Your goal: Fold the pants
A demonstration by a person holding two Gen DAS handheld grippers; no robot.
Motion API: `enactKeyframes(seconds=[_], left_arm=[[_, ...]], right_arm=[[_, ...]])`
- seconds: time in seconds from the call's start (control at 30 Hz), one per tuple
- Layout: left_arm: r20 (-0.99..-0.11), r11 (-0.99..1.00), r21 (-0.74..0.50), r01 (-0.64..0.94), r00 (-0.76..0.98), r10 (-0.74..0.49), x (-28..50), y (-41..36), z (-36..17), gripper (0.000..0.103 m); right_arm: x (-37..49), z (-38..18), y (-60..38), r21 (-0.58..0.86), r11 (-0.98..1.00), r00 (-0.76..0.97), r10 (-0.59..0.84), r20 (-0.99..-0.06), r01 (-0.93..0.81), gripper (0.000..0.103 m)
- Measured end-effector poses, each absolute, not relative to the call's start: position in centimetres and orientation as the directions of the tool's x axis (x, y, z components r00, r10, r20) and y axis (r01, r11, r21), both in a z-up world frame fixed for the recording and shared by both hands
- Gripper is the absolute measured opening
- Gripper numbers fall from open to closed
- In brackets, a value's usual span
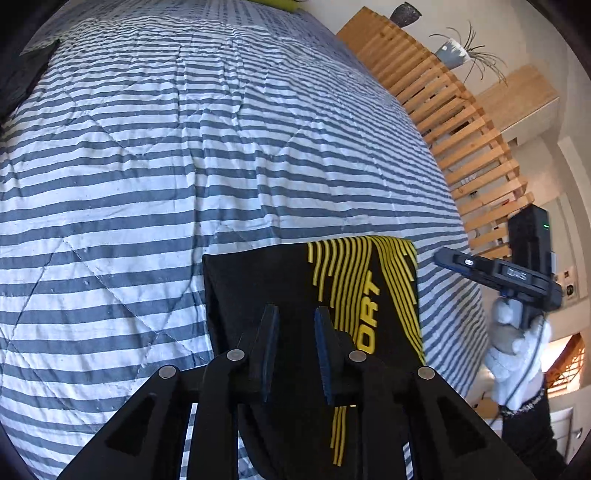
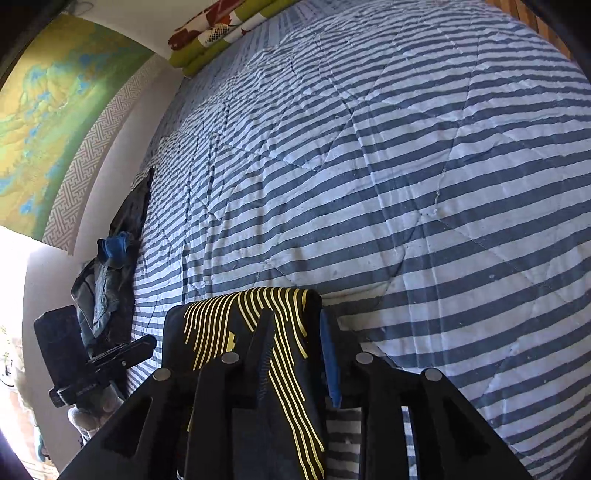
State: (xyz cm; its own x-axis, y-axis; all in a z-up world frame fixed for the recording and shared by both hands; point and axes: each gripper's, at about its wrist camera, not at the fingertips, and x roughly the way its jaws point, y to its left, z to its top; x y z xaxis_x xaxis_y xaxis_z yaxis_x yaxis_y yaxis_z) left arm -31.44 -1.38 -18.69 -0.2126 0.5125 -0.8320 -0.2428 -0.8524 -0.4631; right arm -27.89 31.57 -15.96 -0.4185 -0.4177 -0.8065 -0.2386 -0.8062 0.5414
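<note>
Black pants (image 1: pixel 258 295) with yellow stripes and yellow lettering lie folded into a flat rectangle on the blue-and-white striped quilt (image 1: pixel 184 166). My left gripper (image 1: pixel 295 332) hovers over their near part, open, with only black cloth showing in the gap between its fingers. The right gripper (image 1: pixel 517 273), held by a white-gloved hand (image 1: pixel 513 350), sits just off the pants' right edge. In the right wrist view, my right gripper (image 2: pixel 295 336) stands open over the striped end of the pants (image 2: pixel 221 321); the left gripper's body (image 2: pixel 92 369) shows at the lower left.
A heap of dark clothes and jeans (image 2: pixel 110 266) lies along the quilt's left edge by the wall. Green floral pillows (image 2: pixel 221 33) are at the head of the bed. A wooden slatted screen (image 1: pixel 461 122) with potted plants borders the bed's right side.
</note>
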Motion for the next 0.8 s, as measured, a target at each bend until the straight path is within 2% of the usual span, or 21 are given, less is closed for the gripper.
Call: enactKeyframes(seconds=[0.07,0.2,0.43,0.67,0.8], left_arm=[[-0.878,-0.904,-0.368,-0.217,-0.239,0.415,-32.1,-1.4,-20.0,0.021],[-0.871,-0.904,-0.391,-0.172,-0.25,0.424,-32.3,-2.7,-20.2,0.021],[-0.813,-0.835,-0.476,-0.276,-0.224,0.537,-26.6,-2.5,-17.2,0.021],[-0.866,-0.855,-0.419,-0.306,-0.147,0.477,-20.4,-2.2,-21.9,0.021],[-0.854,-0.854,-0.437,-0.284,-0.166,0.492,-20.0,-3.8,-20.7,0.022]], right_arm=[[-26.4,-14.7,30.8,0.516,-0.836,-0.435,-0.401,-0.806,-0.186,0.023],[-23.9,-14.2,28.1,0.455,-0.884,-0.418,-0.375,-0.827,-0.107,0.023],[-21.5,-16.6,22.5,0.344,-0.938,-0.34,-0.334,-0.879,0.033,0.023],[-20.9,-19.5,21.2,0.305,-0.951,-0.299,-0.307,-0.904,0.055,0.023],[-20.1,-18.6,21.5,0.293,-0.953,-0.287,-0.304,-0.908,0.08,0.023]])
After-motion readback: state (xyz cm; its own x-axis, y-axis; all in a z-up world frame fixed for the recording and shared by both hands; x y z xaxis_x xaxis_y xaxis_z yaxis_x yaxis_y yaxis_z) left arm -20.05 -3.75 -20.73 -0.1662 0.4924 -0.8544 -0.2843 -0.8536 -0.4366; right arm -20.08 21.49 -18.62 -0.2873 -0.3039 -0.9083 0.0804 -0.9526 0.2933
